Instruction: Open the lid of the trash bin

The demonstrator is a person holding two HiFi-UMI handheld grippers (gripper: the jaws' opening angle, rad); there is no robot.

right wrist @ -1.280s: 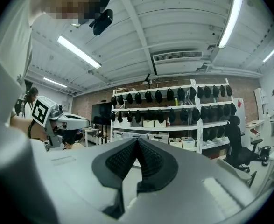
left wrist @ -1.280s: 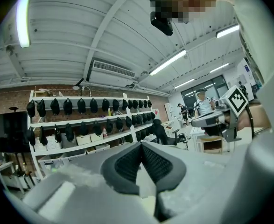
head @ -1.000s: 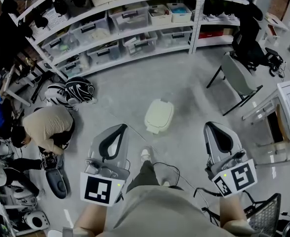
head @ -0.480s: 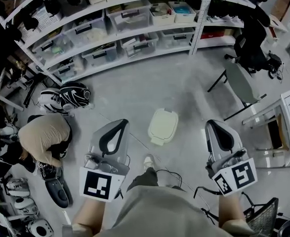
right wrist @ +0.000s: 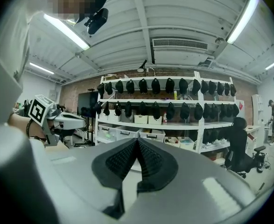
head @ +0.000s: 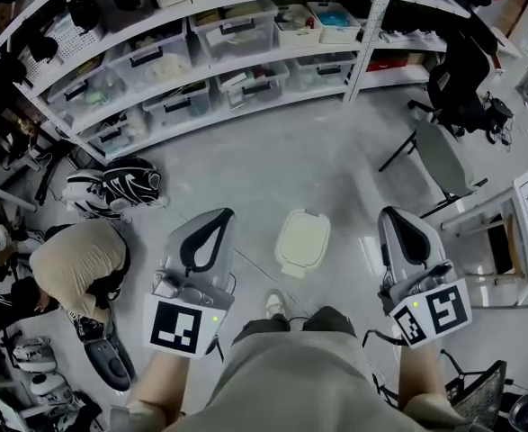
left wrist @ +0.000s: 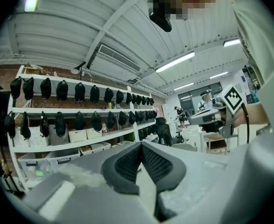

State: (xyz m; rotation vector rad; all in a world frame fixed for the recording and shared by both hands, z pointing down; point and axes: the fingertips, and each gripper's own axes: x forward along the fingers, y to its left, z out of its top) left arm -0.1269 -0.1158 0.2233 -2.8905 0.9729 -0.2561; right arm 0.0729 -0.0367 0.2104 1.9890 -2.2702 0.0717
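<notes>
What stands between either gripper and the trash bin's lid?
Nothing visible does. The trash bin, lid shut, stands on bare floor, showing between the left gripper and the right gripper, both shut and empty. The person's shoe lies just short of it.

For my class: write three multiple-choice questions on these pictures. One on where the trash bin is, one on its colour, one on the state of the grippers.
1. Where is the trash bin?
A. on a shelf
B. on the floor, ahead between both grippers
C. on a chair

2. What colour is the bin?
A. red
B. black
C. pale cream

3. How are the left gripper and right gripper?
A. both shut, empty
B. both wide open
C. one gripping the bin

Answers: B, the head view shows it on grey floor; C, its top is cream; A, each gripper view shows pads meeting on nothing.
</notes>
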